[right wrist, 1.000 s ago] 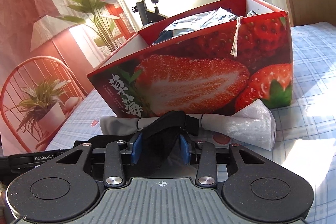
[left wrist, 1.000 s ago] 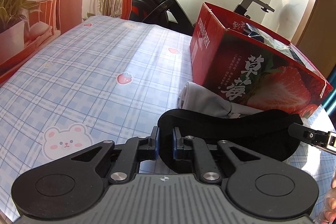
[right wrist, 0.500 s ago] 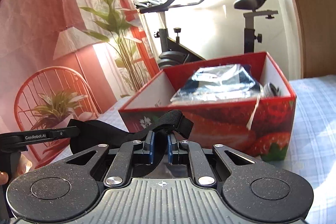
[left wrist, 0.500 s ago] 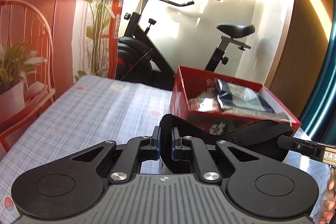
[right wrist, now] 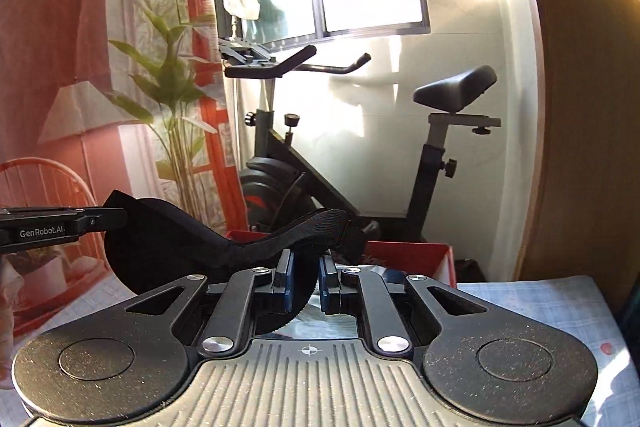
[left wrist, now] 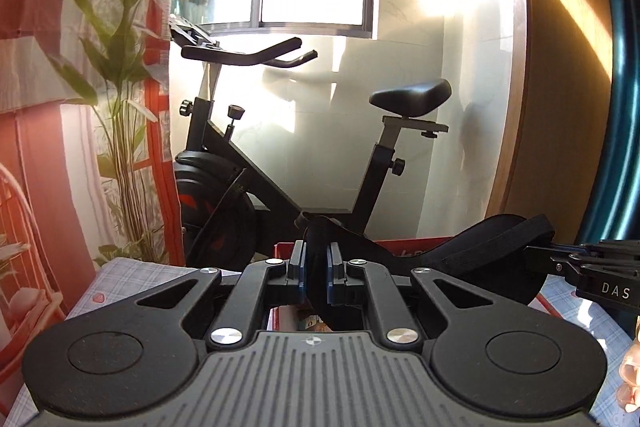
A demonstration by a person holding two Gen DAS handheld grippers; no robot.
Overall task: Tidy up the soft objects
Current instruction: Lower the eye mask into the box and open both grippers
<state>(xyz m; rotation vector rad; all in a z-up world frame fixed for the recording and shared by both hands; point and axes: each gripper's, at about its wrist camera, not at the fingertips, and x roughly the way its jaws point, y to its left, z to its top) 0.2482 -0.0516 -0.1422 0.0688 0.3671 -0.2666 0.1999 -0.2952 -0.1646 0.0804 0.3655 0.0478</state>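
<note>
- Two grippers share one soft black padded eye mask with an elastic strap (left wrist: 492,247): your left gripper (left wrist: 316,273) pinches one end between narrow jaws, and your right gripper (right wrist: 305,281) clamps the other end.
- Stretched between both, the mask hangs in the air above the red cardboard box (right wrist: 432,259), which sits on the blue checked cloth (right wrist: 528,303).
- Keep both grips level, so the mask stays flat.
- Lower it over the box opening, past the shiny plastic packet (right wrist: 332,323) that appears to lie inside.
- Release both ends together, I suggest, so neither end snags.
</note>
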